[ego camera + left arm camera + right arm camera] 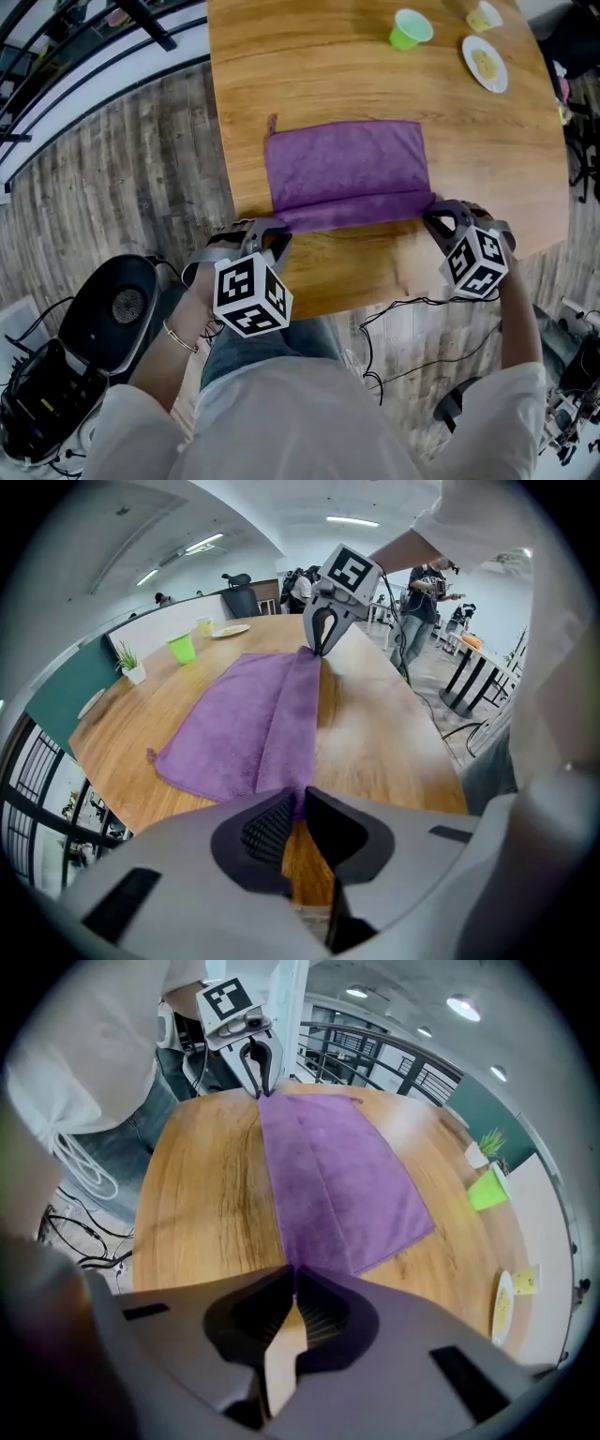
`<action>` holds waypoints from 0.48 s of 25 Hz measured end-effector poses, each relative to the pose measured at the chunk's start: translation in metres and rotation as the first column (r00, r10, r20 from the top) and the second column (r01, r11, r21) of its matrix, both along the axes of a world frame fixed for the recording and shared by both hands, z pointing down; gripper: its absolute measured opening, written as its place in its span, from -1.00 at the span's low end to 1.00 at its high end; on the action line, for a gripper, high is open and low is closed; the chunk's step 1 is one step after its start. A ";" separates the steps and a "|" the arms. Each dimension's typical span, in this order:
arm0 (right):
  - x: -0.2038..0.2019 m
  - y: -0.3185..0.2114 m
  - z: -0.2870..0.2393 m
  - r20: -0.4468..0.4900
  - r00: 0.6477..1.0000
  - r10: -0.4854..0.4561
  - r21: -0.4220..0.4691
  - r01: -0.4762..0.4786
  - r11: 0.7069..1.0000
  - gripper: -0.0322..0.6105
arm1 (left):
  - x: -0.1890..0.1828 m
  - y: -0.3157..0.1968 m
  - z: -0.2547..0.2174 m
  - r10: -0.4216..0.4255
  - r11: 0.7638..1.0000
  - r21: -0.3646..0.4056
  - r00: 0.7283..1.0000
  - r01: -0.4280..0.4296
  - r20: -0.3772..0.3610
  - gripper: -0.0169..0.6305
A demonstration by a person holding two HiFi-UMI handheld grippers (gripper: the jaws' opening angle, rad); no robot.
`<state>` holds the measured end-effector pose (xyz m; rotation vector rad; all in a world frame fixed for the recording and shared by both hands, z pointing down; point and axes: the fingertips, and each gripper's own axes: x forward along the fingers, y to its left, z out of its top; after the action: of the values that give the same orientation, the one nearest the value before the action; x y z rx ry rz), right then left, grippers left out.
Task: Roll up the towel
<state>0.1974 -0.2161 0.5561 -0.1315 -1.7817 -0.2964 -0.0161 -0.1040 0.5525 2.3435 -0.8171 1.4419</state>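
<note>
Head view: a purple towel lies flat on the wooden surface, its long axis running left to right. Its near edge is folded over into a narrow band. The left gripper stands at the band's left end and the right gripper at its right end. Their cubes bear black-and-white square markers. A green cup and a plate stand well beyond the towel.

Left gripper view: the jaws are clenched on the towel's corner, and the band runs straight away to the right gripper.

Right gripper view: the jaws are pinched on the opposite corner.
</note>
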 end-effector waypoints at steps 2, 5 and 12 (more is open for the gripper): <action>0.007 0.011 -0.005 0.007 1.000 0.008 -0.019 -0.008 1.000 -0.86 | 0.007 0.010 -0.005 0.003 1.000 -0.010 1.000 -0.003 -0.004 -0.82; 0.018 0.033 -0.009 0.000 1.000 0.001 -0.055 -0.001 0.999 -0.87 | 0.018 0.026 -0.011 0.020 0.999 -0.041 1.000 -0.020 -0.019 -0.83; 0.027 0.057 -0.035 0.035 0.997 0.063 -0.127 -0.058 0.990 -0.87 | 0.022 0.036 -0.029 -0.021 0.997 -0.081 0.996 0.013 -0.090 -0.82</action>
<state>0.2244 -0.1588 0.5214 -0.1626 -1.8398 -0.1437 0.0060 -0.0679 0.5233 2.3176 -0.7396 1.3259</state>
